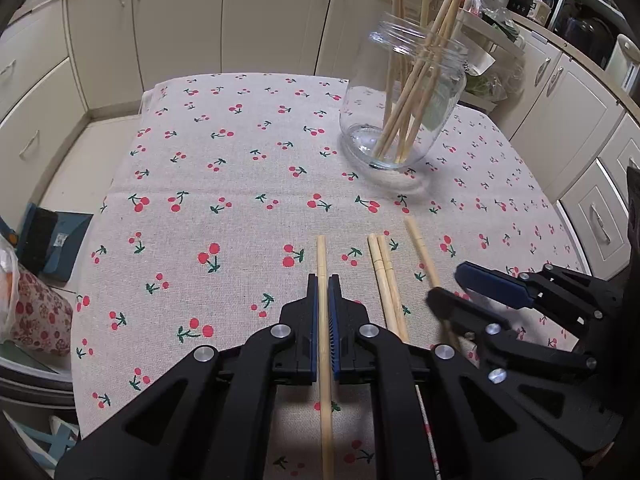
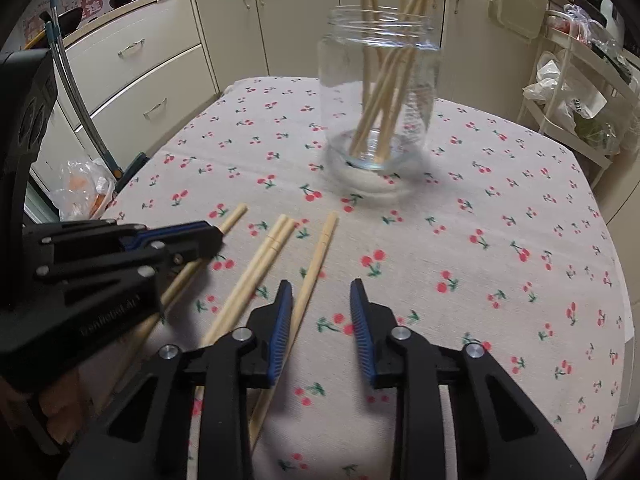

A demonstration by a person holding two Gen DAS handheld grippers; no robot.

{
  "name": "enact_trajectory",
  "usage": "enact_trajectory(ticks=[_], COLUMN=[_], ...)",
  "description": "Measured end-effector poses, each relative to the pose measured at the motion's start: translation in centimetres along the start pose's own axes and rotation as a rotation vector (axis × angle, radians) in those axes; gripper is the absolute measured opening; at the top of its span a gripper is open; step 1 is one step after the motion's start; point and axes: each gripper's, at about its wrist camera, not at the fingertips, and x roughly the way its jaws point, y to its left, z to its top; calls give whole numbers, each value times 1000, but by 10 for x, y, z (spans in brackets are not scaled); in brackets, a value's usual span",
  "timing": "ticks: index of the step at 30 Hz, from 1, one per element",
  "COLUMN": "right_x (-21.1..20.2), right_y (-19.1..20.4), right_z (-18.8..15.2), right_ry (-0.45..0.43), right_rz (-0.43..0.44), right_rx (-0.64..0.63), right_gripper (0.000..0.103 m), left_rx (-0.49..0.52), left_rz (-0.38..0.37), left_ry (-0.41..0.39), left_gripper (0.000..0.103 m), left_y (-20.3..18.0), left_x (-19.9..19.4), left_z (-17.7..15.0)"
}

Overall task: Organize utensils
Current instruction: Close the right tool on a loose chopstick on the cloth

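- near the glass jar (image 1: 404,96), the left gripper (image 1: 323,280) is clamped on one chopstick (image 1: 321,252).
- beside it, the right gripper (image 2: 320,286) stands part open, one pad beside another chopstick (image 2: 316,258), not gripping.

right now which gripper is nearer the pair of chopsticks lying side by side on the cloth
Left, narrowly. The left gripper, shut on a single chopstick, sits just left of the pair. The right gripper straddles another chopstick right of the pair.

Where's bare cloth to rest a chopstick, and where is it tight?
Bare tablecloth lies left of the glass jar and beyond the left gripper; more right of the right gripper. Crowded between the grippers: the loose chopsticks lie there.
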Motion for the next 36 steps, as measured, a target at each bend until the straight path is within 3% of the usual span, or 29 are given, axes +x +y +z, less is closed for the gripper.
enact_trajectory(ticks=[6, 17, 19, 23, 28, 30, 34, 36], right_x=[-8, -7, -8, -11, -8, -6, 0, 0], right_y=[-15, -19, -20, -35, -55, -53, -44, -39], right_z=[-8, -3, -6, -9, -2, 3, 8, 7], right_ry=[22, 50, 46, 52, 75, 73, 64, 59], right_rz=[-7, 40, 49, 92, 101, 89, 43, 1], right_rx=[19, 47, 34, 71, 148, 140, 90, 50], right_gripper=[16, 23, 15, 11, 17, 23, 24, 16], left_rx=[-2, 7, 12, 15, 20, 16, 25, 45], left_rz=[1, 5, 6, 2, 4, 3, 19, 39], left_ry=[0, 4, 4, 2, 19, 36, 58, 67], left_gripper=[5, 5, 5, 5, 5, 5, 6, 6], left_y=[0, -1, -1, -1, -1, -1, -4, -8], left_x=[0, 0, 0, 1, 2, 2, 4, 6], left_z=[0, 0, 0, 0, 1, 3, 7, 8])
